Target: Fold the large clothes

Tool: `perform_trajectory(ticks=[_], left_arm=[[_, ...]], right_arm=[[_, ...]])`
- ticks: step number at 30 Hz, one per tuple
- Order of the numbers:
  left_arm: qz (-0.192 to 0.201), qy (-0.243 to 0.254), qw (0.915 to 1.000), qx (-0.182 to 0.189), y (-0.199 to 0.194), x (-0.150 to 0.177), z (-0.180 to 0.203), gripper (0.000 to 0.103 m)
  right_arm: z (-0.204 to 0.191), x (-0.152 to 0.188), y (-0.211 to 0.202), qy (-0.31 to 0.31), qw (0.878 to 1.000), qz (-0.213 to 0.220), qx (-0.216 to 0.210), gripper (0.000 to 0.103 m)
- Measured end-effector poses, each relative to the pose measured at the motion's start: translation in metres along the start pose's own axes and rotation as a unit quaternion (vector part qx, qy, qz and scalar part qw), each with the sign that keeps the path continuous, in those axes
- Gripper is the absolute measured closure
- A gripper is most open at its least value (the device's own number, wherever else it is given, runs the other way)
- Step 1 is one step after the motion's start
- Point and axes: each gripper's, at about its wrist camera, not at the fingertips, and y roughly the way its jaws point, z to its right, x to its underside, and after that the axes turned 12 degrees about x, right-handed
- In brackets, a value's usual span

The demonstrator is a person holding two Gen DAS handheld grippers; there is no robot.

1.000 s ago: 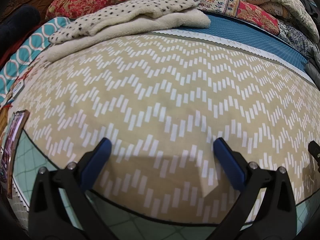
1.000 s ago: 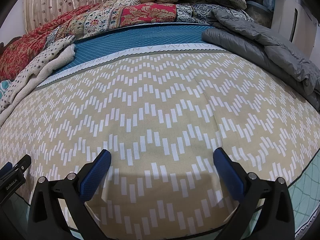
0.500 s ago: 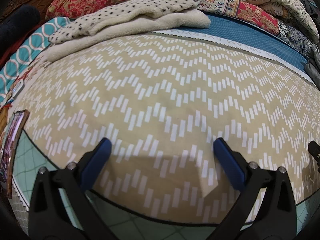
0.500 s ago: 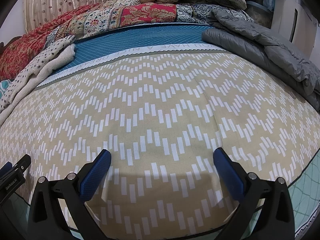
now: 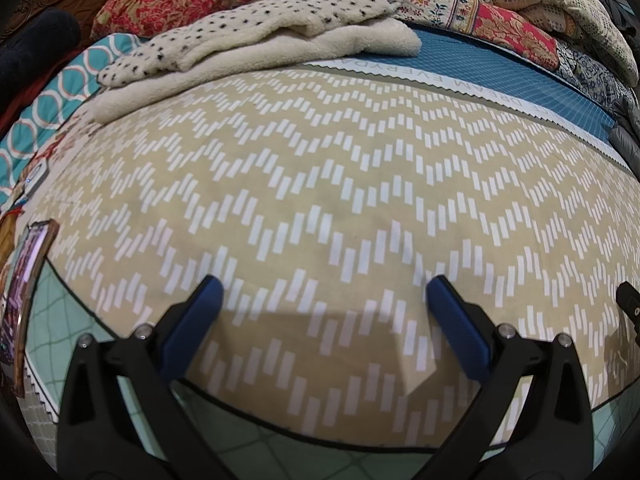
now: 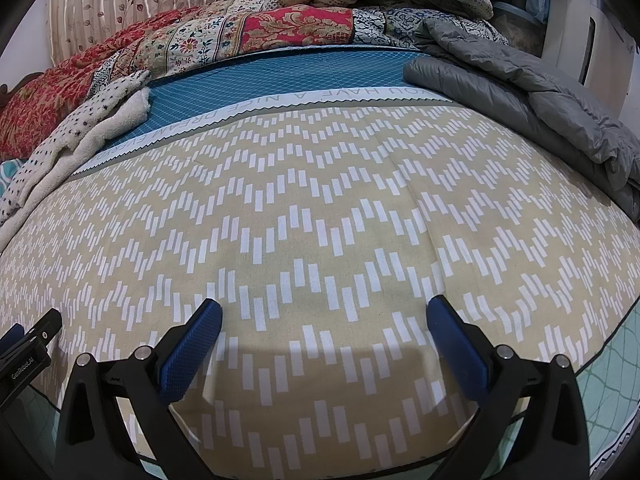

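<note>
Left wrist view: my left gripper (image 5: 320, 304) hangs wide open, empty, over the near edge of the beige cloth (image 5: 320, 184) spread flat on the bed. My right gripper (image 6: 320, 316) is equally wide over it; a grey quilt (image 6: 540, 108) lies beyond.

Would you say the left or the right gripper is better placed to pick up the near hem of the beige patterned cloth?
Roughly equal, marginally left: both the left gripper and right gripper hang open over the beige cloth, but its hem shows more fully beneath the left.
</note>
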Motion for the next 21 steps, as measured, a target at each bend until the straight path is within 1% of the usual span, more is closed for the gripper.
perform_trajectory(ticks=[6, 12, 21], left_arm=[[-0.001, 0.004, 1.0, -0.007, -0.0004, -0.0006, 0.0014, 0.004], [-0.002, -0.002, 1.0, 0.001, 0.0002, -0.0007, -0.0001, 0.004], [-0.001, -0.001, 1.0, -0.001, 0.0017, -0.0016, 0.0, 0.004]], right_arm=[[0.0002, 0.0, -0.0003, 0.0, 1.0, 0.0, 0.0, 0.089], [0.0001, -0.0002, -0.0005, 0.0, 1.0, 0.0, 0.0, 0.089], [0.0, -0.0001, -0.0005, 0.0, 1.0, 0.0, 0.0, 0.089]])
